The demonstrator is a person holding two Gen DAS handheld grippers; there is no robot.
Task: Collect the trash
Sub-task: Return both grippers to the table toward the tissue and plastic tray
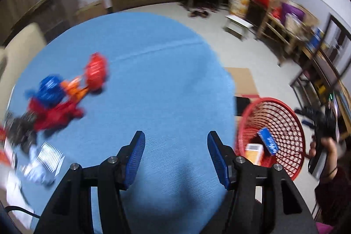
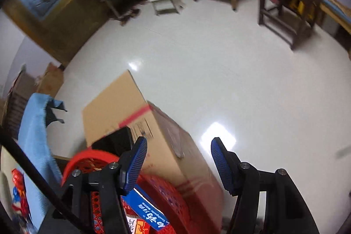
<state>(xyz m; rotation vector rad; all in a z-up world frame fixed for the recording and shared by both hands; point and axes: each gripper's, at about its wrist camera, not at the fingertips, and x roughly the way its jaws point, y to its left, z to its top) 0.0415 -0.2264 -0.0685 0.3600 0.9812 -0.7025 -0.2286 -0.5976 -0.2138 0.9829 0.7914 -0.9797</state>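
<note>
Trash remains on our left: the crumpled red, blue and orange wrappers (image 1: 65, 98) lie heaped on the blue-clothed worktop (image 1: 158, 71), up and leftward of the left gripper (image 1: 176, 155), whose fingers stand apart with nothing between them. That hand is nearer. The right gripper (image 2: 178, 165), fingers likewise apart and empty, hangs over the red mesh plastic basket (image 2: 166, 194); only its view shows the blue carton (image 2: 145, 211) inside close up.

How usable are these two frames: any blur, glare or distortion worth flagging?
Left wrist view: motion blur smears the red and blue wrappers on the blue cloth; gripper fingers stay sharp. Right wrist view: ceiling-light glare on the pale floor, shelving at top blurred. Both: heavy fisheye bending, dark corners.
</note>
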